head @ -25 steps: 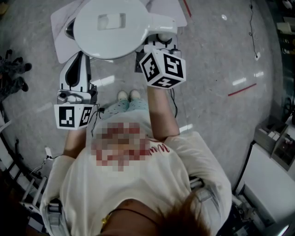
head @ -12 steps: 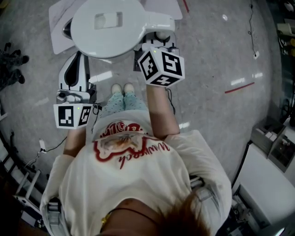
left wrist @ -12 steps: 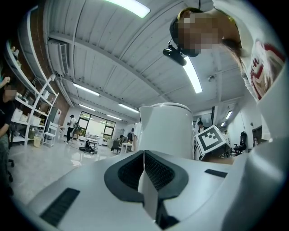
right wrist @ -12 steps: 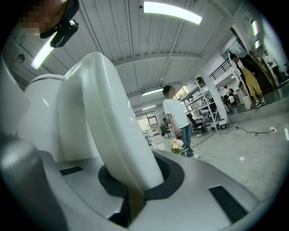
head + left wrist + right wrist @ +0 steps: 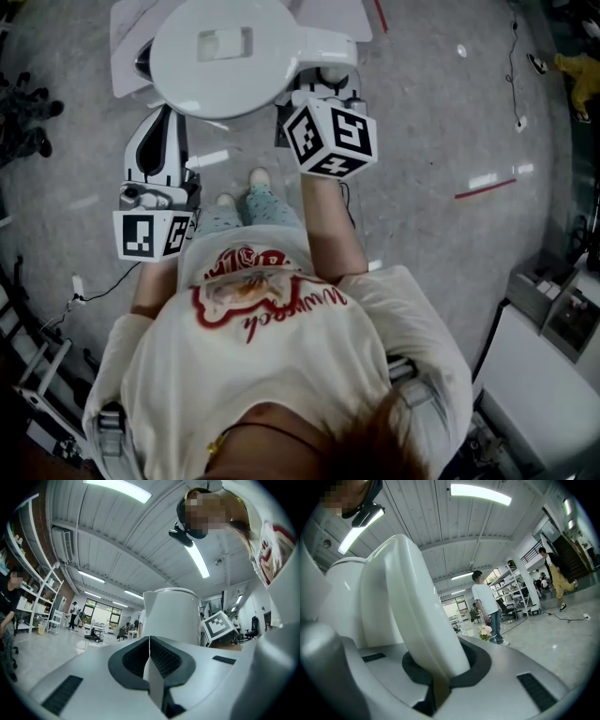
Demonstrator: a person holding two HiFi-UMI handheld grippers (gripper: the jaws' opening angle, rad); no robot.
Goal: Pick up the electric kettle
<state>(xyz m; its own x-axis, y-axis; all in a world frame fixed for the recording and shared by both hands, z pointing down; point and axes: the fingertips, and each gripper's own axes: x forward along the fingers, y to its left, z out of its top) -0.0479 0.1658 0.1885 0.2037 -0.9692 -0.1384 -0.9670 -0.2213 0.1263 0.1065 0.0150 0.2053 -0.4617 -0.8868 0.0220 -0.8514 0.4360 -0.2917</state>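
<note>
Steps are being taken while the already lifted electric kettle [image 5: 225, 56] is being carried by its handle [image 5: 412, 611] in the clamped right gripper [image 5: 437, 679], the empty left gripper [image 5: 152, 667], jaws together, being held beside it.

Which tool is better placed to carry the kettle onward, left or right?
Right. The right tool is clamped on the handle of the kettle. The left tool is shut on nothing, with the kettle's body just ahead of it.
</note>
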